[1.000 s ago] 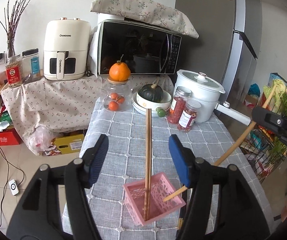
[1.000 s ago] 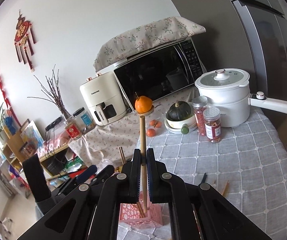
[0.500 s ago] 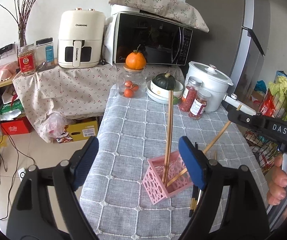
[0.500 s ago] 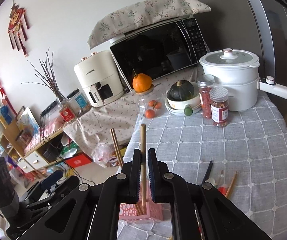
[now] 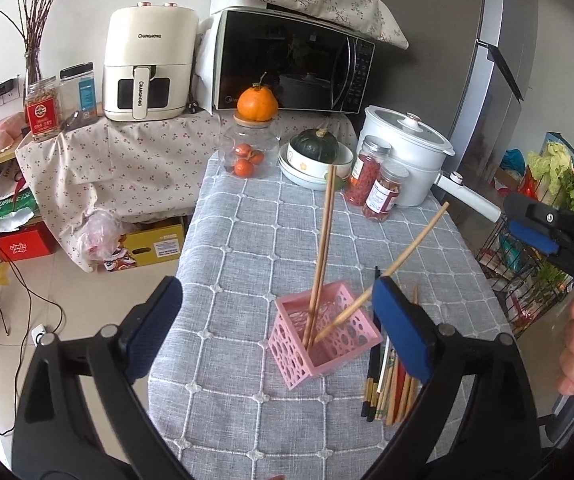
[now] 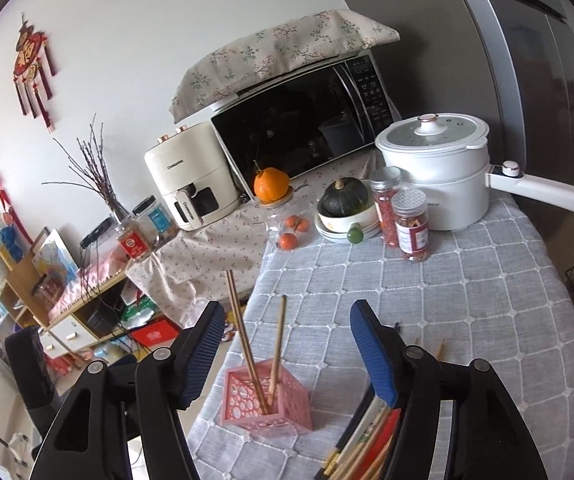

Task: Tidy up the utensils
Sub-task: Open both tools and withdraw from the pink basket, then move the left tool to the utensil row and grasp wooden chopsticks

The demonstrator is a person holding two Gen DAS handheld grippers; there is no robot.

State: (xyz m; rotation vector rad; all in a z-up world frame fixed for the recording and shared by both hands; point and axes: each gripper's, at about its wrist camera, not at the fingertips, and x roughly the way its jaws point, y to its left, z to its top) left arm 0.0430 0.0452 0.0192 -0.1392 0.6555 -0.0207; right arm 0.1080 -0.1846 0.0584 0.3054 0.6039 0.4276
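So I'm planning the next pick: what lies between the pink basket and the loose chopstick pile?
Only bare grey tablecloth; in the right wrist view the pink basket and chopstick pile sit apart.

Plastic, wood and cloth, as we see them

We see a matt pink perforated plastic basket [image 5: 327, 336] holding smooth pale wooden chopsticks [image 5: 321, 256], a rough grey quilted cloth table cover [image 6: 467, 300] under them, a glossy white plastic cooking pot [image 6: 439, 184], a glossy black microwave door [image 5: 283, 76], and ribbed blue pads [image 6: 371, 356] on matt black plastic.
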